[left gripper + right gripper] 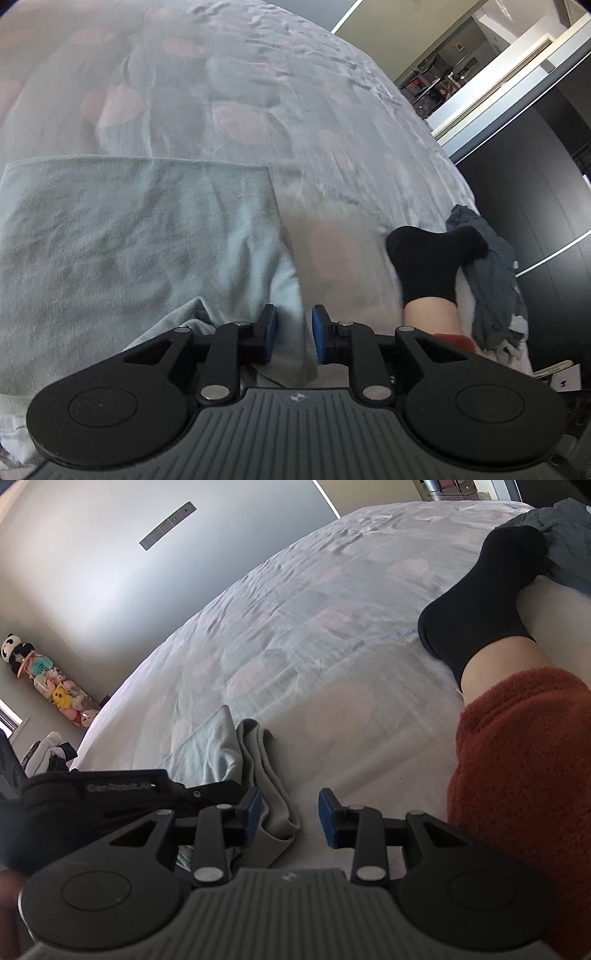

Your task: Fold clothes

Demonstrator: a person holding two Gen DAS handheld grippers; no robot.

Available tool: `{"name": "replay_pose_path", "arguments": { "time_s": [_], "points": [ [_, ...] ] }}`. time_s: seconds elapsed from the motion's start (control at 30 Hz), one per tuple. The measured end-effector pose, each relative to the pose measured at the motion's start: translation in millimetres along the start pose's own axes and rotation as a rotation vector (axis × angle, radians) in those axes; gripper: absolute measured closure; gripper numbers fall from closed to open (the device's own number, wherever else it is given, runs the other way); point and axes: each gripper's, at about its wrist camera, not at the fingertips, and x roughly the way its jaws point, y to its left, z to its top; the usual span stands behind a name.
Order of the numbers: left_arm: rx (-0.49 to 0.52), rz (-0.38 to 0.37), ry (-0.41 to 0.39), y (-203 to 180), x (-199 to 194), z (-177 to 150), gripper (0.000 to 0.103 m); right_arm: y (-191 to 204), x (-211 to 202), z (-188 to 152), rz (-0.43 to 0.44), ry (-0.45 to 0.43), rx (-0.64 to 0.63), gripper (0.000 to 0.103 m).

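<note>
Left wrist view is showing the pale green garment lying mostly flat on the patterned bedspread, top edge folded straight, its right edge running down into the gap of the left gripper. Blue pads are standing apart with a strip of cloth between them — not pinching it, so released as far as I can judge. Right wrist view is showing the same garment's near corner bunching into stacked folds just ahead of the right gripper; its jaws are parted too, the left pad sitting beside the bunched hem, the right pad over bare bedspread, nothing clamped. Left tool body is crossing the lower left of that view, so the two grippers are working close together. Judging the step as a regrip along the near edge before the next fold. To do it well: be taking a single layer at the hem rather than the whole bunch, seating cloth deep in the pads, pinching both corners level, then tensioning the edge — otherwise the fold is coming out skewed. Person's socked foot is resting on the bed to the right, a dark grey garment pile beyond it at the bed edge, both well clear of the fold area.
</note>
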Motion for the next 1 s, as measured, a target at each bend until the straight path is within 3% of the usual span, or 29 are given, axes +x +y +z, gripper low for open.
{"name": "replay_pose_path", "arguments": {
  "time_s": [0.07,0.13,0.37,0.53,0.63,0.73,0.87,1.0],
  "points": [
    [-0.013,-0.045,-0.009,1.6,-14.5,-2.6,0.075,1.1,-3.2,-0.3,0.022,-0.019,-0.003,0.065],
    [0.017,-0.034,-0.048,3.5,-33.4,-7.4,0.073,3.3,-6.7,-0.7,0.047,-0.04,-0.01,0.065],
    [0.232,0.227,-0.201,33.4,-97.7,-39.7,0.067,13.9,-1.8,-6.9,0.116,-0.024,-0.025,0.061],
    [0.201,0.293,-0.189,65.4,-106.6,-60.4,0.066,19.8,9.4,-10.5,0.114,0.01,-0.02,0.059],
    [0.202,0.298,-0.182,75.1,-103.2,-68.4,0.066,22.2,13.9,-15.5,0.082,0.042,-0.054,0.068],
    [0.263,0.379,-0.156,75.3,-93.5,-74.1,0.064,21.6,14.9,-19.8,0.018,0.074,-0.124,0.078],
    [0.256,0.374,-0.145,89.0,-86.0,-77.3,0.052,20.6,24.2,-23.7,-0.021,0.108,-0.176,0.078],
    [0.2,0.322,-0.155,100.0,-93.6,-75.9,0.051,21.6,24.7,-26.2,-0.039,0.107,-0.205,0.076]
  ]
}}
